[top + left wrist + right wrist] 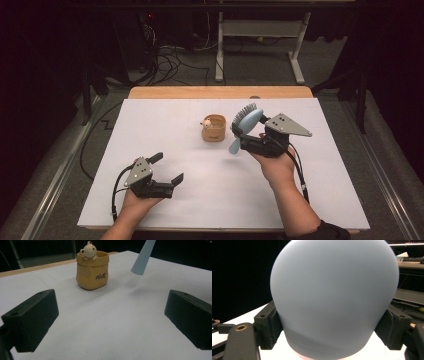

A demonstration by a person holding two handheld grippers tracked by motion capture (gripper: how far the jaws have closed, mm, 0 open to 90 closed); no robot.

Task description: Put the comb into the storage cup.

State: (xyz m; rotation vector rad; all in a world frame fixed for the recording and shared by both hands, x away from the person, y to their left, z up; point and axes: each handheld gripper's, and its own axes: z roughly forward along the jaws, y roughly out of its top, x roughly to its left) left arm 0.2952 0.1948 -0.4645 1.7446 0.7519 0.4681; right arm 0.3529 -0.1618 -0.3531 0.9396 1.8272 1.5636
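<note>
A bear pot [214,128] stands on the surface [165,115], toward its far middle. Just right of it, the right hand-held gripper [241,135] holds a brush [243,125] above the surface, handle end down toward the pot's right. The left hand-held gripper [166,167] sits near the front left, well apart from the pot.

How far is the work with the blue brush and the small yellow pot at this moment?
Done: the right tool is shut on the blue brush and holds it above the table, beside the yellow pot. In hand: bringing the brush toward the pot, probably. Left: the brush is not yet in the pot. The left tool is open and holds nothing.
</note>
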